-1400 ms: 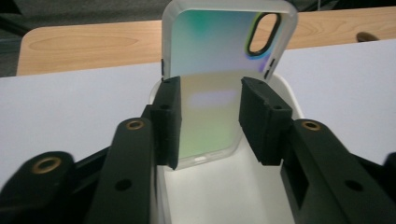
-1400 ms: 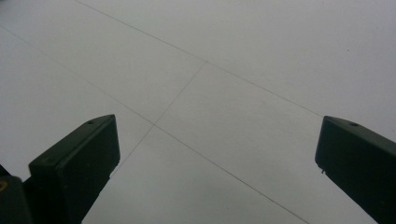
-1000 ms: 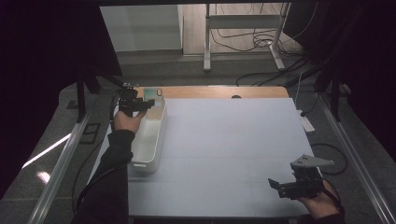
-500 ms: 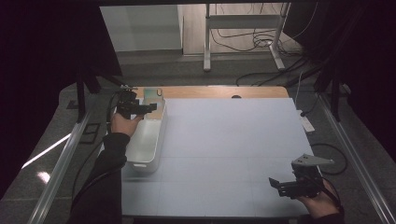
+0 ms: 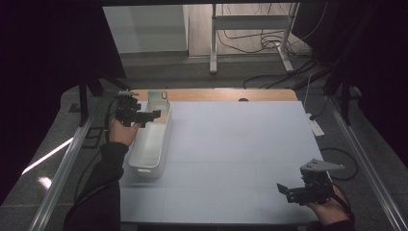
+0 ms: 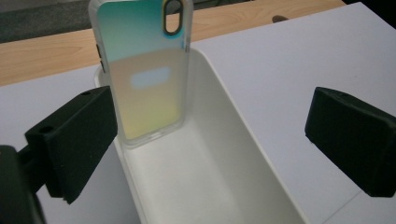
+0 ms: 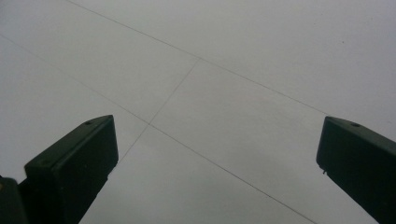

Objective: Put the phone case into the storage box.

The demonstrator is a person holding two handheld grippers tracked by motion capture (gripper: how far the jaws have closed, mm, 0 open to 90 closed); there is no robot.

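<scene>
We see the left tool, its jaws just opened and empty; the phone case leans upright at the white bin's twelve o'clock end; the right tool gapes over the worktop.

- I am watching the left gripper hanging at the far left, its cable trailing back along the dark sleeve; its jaws have just been opening and are standing wide, nothing between them.
- The left hand is gripping it from behind.
- The right gripper is sitting low at the near right, jaws gaping, grey plate on top.
</scene>
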